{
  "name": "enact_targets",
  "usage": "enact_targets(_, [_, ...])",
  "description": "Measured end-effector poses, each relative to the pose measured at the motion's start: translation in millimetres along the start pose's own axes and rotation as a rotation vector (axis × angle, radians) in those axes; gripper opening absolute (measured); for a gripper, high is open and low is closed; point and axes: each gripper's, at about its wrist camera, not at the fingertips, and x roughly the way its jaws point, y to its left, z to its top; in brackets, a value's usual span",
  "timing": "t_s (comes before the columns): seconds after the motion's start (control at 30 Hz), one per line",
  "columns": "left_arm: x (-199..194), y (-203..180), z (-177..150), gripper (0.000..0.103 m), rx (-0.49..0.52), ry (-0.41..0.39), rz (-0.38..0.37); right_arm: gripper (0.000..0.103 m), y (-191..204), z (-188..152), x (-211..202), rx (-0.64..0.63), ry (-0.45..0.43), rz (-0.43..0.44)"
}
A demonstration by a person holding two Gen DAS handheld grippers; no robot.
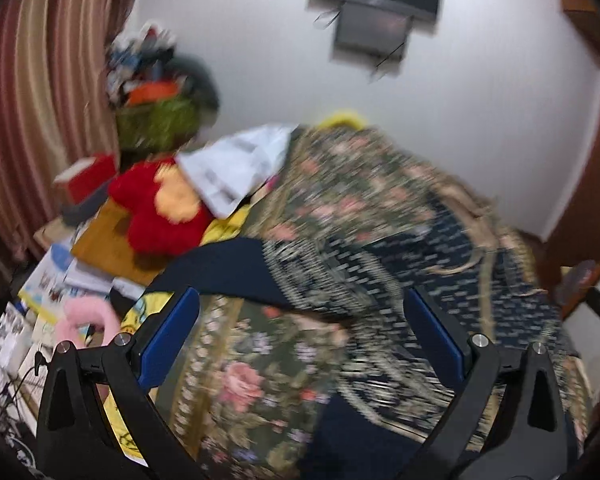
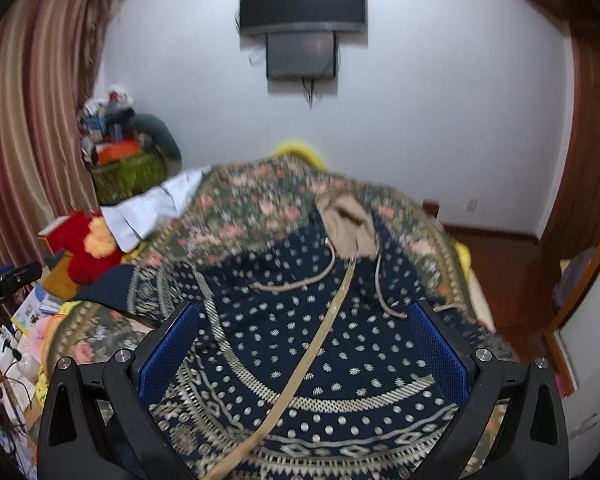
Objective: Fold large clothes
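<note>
A large navy garment [image 2: 320,340] with beige dots, patterned bands and a tan lining near its neck lies spread on a floral bedspread [image 2: 260,200]. It also shows in the left wrist view [image 1: 440,264], with a plain navy sleeve reaching left. My left gripper [image 1: 300,328] is open and empty above the floral bedspread [image 1: 236,380], at the garment's left edge. My right gripper [image 2: 304,340] is open and empty above the garment's middle, with a tan strap between its fingers.
A red and yellow plush toy [image 1: 160,208] and white cloth [image 1: 236,168] lie left of the bed. Books and boxes [image 1: 52,280] crowd the left side. A green basket [image 2: 128,172] stands by the curtain. A TV [image 2: 302,4] hangs on the wall. A wooden wardrobe [image 2: 596,140] is right.
</note>
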Motion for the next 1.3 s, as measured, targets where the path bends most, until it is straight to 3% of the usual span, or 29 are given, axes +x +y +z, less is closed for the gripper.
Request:
enact_targets(0.23, [115,51,-7,0.1,-0.186,0.256,0.039,0.103,-12,-3,112,0.055,0.227,0.024])
enact_targets(0.4, [167,68,-13,0.089,-0.276,0.373,-0.025,0.103,-7,-11,175,0.002,0.344,0.035])
enact_targets(0.53, [193,78,-13,0.088,-0.344,0.432,-0.093,0.103,3,-14,211,-0.06,0.411,0.053])
enact_targets(0.67, [206,88,-10,0.087,-0.413,0.444,-0.131,0.103,13,-14,232,-0.095,0.434,0.075])
enact_targets(0.8, [220,95,-4,0.073,-0.425,0.437,-0.108,0.103,25,-17,249,-0.113,0.463,0.119])
enact_targets(0.87, [227,101,-2,0.062,-0.433,0.428,-0.075,0.103,31,-21,259,-0.124,0.487,0.13])
enact_targets(0.93, [234,108,2,0.037,-0.427,0.417,-0.014,0.103,32,-25,267,-0.123,0.51,0.142])
enact_targets(1.0, [240,111,5,0.023,-0.417,0.407,0.042,0.103,32,-29,270,-0.115,0.519,0.142])
enact_targets(1.03, [241,112,7,0.021,-0.414,0.397,0.049,0.103,31,-29,271,-0.118,0.517,0.142])
enact_targets(1.13, [240,105,13,0.012,-0.345,0.362,0.094,0.103,30,-31,266,-0.136,0.512,0.147])
enact_targets(1.3, [219,79,30,0.006,-0.194,0.273,0.158,0.103,19,-30,256,-0.132,0.51,0.141])
